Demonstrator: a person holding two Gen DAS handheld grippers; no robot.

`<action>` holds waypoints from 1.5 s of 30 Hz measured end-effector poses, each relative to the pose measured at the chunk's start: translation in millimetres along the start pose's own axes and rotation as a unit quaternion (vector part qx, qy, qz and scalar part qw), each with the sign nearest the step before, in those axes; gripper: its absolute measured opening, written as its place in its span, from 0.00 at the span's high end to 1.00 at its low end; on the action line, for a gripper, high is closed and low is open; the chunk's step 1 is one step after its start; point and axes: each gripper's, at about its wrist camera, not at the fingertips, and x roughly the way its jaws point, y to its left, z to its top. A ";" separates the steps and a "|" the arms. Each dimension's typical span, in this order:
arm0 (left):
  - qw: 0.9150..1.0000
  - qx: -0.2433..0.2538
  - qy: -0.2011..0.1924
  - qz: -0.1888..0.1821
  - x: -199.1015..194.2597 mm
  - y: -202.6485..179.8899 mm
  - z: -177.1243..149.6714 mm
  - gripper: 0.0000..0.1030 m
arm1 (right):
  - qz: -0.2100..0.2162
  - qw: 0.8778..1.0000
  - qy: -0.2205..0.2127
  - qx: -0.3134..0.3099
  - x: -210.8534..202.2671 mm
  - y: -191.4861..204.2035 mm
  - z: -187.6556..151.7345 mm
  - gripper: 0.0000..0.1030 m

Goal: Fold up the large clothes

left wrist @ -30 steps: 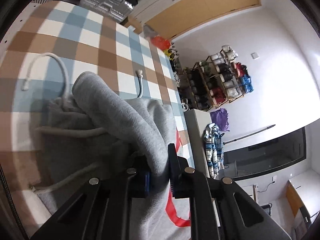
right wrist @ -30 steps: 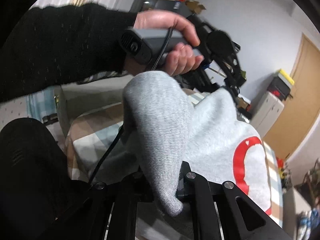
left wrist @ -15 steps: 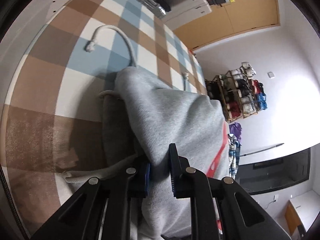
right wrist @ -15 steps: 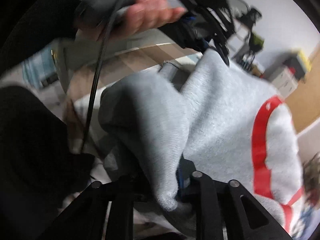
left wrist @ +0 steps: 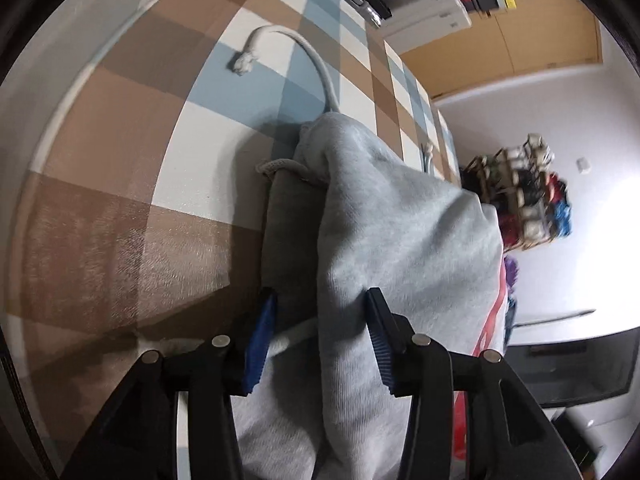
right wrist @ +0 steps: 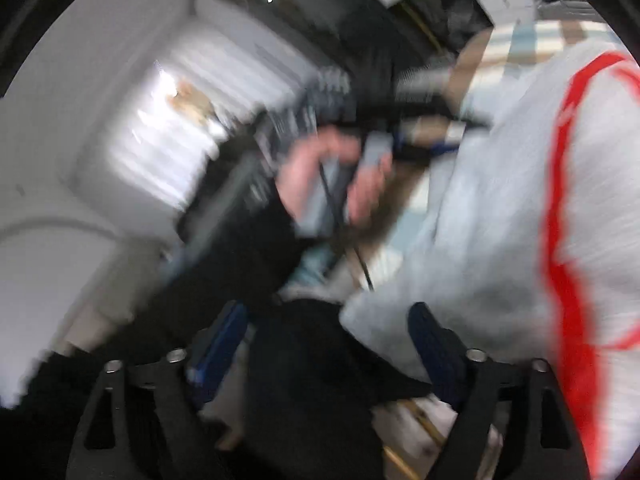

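A grey hoodie (left wrist: 400,240) with a red print lies folded on the checked brown, blue and white cloth (left wrist: 160,160). Its white drawstring (left wrist: 316,64) trails over the cloth. My left gripper (left wrist: 320,332) is low over the hoodie, its jaws opening, with a thick fold of grey fabric loose between the blue pads. In the blurred right wrist view my right gripper (right wrist: 328,340) has its jaws opening wide. The hoodie (right wrist: 500,220) edge lies against its right finger, not pinched. A hand (right wrist: 320,176) in a black sleeve holds the other gripper's handle.
Beyond the cloth's far edge are stacked boxes and a grey case (left wrist: 424,20), a wooden door (left wrist: 540,28) and a shoe rack (left wrist: 528,196). A dark cabinet (left wrist: 568,360) stands at the right. The person's dark clothing fills the lower right wrist view.
The left gripper sank with the fold to the cloth and its jaws parted. The right gripper let go of the grey fold, spread wide, rolled and swung away.
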 end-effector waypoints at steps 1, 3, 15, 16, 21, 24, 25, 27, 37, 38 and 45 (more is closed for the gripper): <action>1.000 0.000 0.000 0.003 -4.4 -3.6 -0.9 0.62 | 0.007 1.000 -0.027 0.003 -18.3 -1.9 3.8 0.06; 1.000 -0.002 -0.004 -0.005 -14.5 -8.2 -2.4 0.62 | -0.026 0.997 -0.074 0.008 -51.0 -7.9 12.6 0.00; 0.998 0.067 0.004 0.015 16.8 -76.8 31.1 0.45 | -0.135 0.986 0.057 0.080 -20.5 -68.0 7.1 0.00; 0.997 0.068 0.012 0.025 26.8 -73.5 35.0 0.45 | -0.146 0.984 0.070 0.077 -16.9 -64.8 6.3 0.00; 0.998 0.044 0.028 0.038 47.8 -52.3 43.5 0.45 | -0.208 0.963 0.160 0.053 22.4 -50.1 17.3 0.00; 0.999 0.044 0.024 0.020 48.6 -40.3 44.1 0.45 | -0.239 0.946 0.213 0.045 41.4 -47.4 22.7 0.00; 0.998 0.050 0.024 0.016 47.7 -40.2 43.6 0.45 | -0.247 0.940 0.229 0.045 48.2 -46.9 25.3 0.00; 0.998 0.055 0.028 0.007 39.5 -37.1 41.5 0.45 | -0.260 0.931 0.252 0.044 59.0 -44.6 28.7 0.00; 0.989 0.114 0.042 -0.088 -52.7 -70.5 -62.9 0.45 | -0.198 0.955 0.205 0.086 31.2 -46.8 31.5 0.00; 0.987 0.120 0.052 -0.094 -54.8 -73.9 -83.2 0.45 | -0.166 0.962 0.186 0.113 20.5 -51.9 29.3 0.00; 0.986 0.115 0.120 -0.012 -13.4 -57.6 -169.6 0.45 | -0.014 0.970 0.095 0.224 -18.8 -88.0 11.9 0.00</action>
